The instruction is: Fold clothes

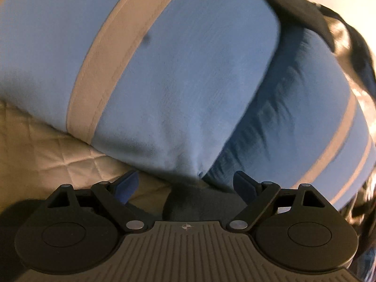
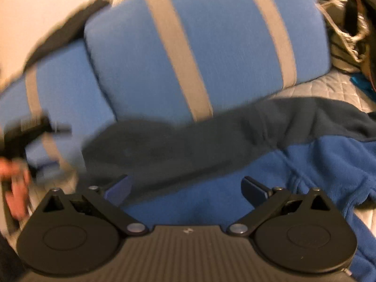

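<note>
The blue fleece garment [image 2: 305, 176] with its dark grey sleeve [image 2: 188, 141] lies on a quilted bedspread [image 2: 329, 89], in front of blue pillows [image 2: 211, 47] with beige stripes. At far left a hand [image 2: 14, 188] shows, blurred. Left gripper [image 1: 188, 185] is spread wide at a pillow's corner; right gripper [image 2: 188, 188] is spread wide over the fleece.

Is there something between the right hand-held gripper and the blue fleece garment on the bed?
Nothing visible. The right hand-held gripper is open, and the blue fleece garment with its dark sleeve lies directly ahead of its fingers. The striped pillows sit behind the garment, not in between.
</note>
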`<state>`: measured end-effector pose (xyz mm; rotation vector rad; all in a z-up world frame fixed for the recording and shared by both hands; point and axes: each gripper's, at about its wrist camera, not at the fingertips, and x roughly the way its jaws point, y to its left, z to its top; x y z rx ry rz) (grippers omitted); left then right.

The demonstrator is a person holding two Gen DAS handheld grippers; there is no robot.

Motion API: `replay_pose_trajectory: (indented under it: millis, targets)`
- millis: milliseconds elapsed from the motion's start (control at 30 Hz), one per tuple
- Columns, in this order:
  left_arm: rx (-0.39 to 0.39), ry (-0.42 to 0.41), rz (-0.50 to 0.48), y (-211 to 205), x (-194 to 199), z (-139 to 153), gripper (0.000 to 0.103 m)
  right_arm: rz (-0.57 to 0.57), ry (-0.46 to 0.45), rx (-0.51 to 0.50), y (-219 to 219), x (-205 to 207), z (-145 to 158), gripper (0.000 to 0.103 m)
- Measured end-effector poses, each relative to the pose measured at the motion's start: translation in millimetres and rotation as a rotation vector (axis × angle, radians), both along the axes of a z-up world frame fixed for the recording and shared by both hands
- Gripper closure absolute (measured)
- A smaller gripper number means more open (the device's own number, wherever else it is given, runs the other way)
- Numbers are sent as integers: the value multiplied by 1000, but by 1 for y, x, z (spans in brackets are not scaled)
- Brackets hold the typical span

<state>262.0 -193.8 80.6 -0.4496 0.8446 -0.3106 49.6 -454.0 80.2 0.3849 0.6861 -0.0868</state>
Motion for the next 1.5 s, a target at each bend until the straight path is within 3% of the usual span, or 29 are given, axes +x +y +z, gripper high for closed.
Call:
replay_pose_trajectory:
  millis: [67, 100, 200, 233, 333, 600, 800, 867, 1033, 1300, 1500]
  targets:
    - [-66, 73, 35, 1, 9, -13, 29, 42, -31, -40, 7, -1, 1, 0]
    - [-93, 111, 51, 1, 13, -20, 42, 61, -45, -53, 9, -1, 2, 0]
    - [-117, 192, 91, 0, 21, -33, 62, 105, -67, -72, 15, 1, 3, 0]
    - [-116, 203, 90, -1, 20, -35, 73, 118, -69, -76, 16, 2, 3, 0]
    - [-41, 176, 75, -8, 10, -25, 85, 129, -53, -33, 13, 4, 0, 0]
    - [84, -16, -29, -21, -80, 20, 90, 81, -39, -62, 5, 9, -5, 0]
    - [294, -93, -141, -31, -154, 16, 92, 22, -20, -111, -7, 11, -8, 0]
    - [383, -121, -162, -37, -167, 11, 92, 8, -35, -121, -10, 10, -6, 0]
    - [519, -162, -196, -47, -188, -3, 92, -2, -83, -149, -14, 7, 1, 0]
    - [591, -172, -205, -56, -202, -27, 92, 103, -201, -246, 2, 0, 18, 0]
    - [594, -173, -202, -54, -201, -29, 92, 257, -139, -335, 22, 29, 18, 0]
